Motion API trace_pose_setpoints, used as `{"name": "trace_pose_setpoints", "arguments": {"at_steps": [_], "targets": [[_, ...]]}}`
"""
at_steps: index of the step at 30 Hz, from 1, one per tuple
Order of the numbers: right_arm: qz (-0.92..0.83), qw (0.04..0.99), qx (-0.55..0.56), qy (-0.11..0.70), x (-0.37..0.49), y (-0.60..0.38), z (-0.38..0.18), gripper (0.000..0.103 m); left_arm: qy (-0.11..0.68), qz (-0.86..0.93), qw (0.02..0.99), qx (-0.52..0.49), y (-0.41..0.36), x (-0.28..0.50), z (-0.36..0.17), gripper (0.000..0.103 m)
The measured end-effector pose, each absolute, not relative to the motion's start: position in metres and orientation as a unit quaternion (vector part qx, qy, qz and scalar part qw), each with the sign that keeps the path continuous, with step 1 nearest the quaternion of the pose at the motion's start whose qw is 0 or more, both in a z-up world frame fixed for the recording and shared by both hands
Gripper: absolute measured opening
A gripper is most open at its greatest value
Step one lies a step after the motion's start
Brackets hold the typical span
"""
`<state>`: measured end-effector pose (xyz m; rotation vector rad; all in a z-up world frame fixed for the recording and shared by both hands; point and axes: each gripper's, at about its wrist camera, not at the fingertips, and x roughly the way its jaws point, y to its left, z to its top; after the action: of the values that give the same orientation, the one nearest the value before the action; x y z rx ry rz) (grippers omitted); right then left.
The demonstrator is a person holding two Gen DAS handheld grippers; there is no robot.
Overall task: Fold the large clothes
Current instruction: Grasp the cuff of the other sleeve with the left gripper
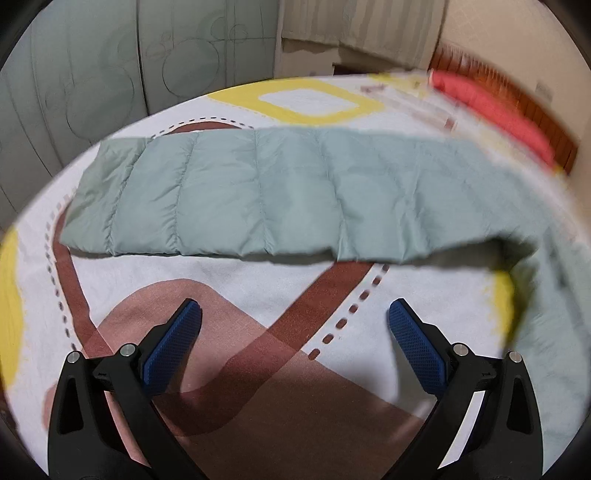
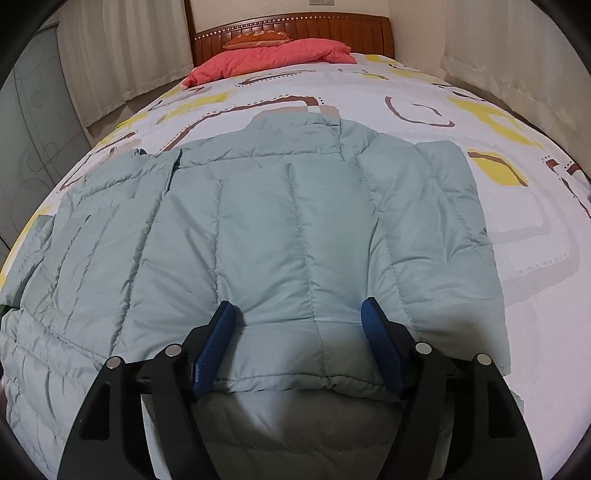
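Observation:
A pale green quilted puffer jacket (image 2: 258, 229) lies flat on the bed, collar toward the headboard. In the right wrist view a sleeve is folded across its body, and my right gripper (image 2: 297, 314) is open with its blue pads on either side of the sleeve's cuff end; I cannot tell whether they touch it. In the left wrist view the jacket's other sleeve (image 1: 229, 192) stretches out flat across the bedspread. My left gripper (image 1: 293, 314) is open and empty above the bedspread, short of that sleeve.
The bedspread (image 2: 461, 122) is white with yellow and brown shapes. A red quilt (image 2: 269, 55) and an orange pillow lie by the wooden headboard (image 2: 295, 27). Curtains hang on both sides. A pale green wardrobe (image 1: 110, 66) stands beyond the bed's edge.

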<state>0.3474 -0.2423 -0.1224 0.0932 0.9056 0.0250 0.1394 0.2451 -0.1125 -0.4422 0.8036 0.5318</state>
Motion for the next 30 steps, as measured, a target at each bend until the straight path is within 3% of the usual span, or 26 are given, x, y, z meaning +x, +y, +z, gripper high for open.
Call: {"name": "trace_pose_setpoints", "arguments": {"at_steps": [2,4,6,13,16,22,28,30], "targets": [[0.015,0.899,0.047,0.435,0.344,-0.242,-0.123,0.074,0.346,0.224,0.869,-0.272,0.261,0.125,-0.110,0.101],[0.017,0.899,0.049,0.434,0.343,-0.242,-0.123,0.075,0.312,0.206,0.870,-0.322,0.278,0.112,-0.110,0.094],[0.017,0.900,0.047,0.434,0.342,-0.241,-0.123,0.076,0.298,0.225,0.866,-0.332,0.292,0.105,-0.108,0.074],[0.017,0.901,0.046,0.431,0.341,-0.242,-0.123,0.077,0.248,0.251,0.844,-0.403,0.342,0.090,-0.115,0.074],[0.018,0.901,0.047,0.431,0.341,-0.242,-0.123,0.077,0.224,0.247,0.839,-0.430,0.357,0.092,-0.117,0.080],[0.017,0.901,0.047,0.430,0.340,-0.241,-0.123,0.078,0.200,0.250,0.816,-0.482,0.368,0.091,-0.117,0.076],[0.018,0.901,0.047,0.430,0.340,-0.241,-0.123,0.078,0.193,0.278,0.814,-0.472,0.372,0.077,-0.118,0.078],[0.017,0.901,0.047,0.430,0.340,-0.241,-0.123,0.078,0.194,0.281,0.817,-0.464,0.379,0.090,-0.116,0.083]]}}
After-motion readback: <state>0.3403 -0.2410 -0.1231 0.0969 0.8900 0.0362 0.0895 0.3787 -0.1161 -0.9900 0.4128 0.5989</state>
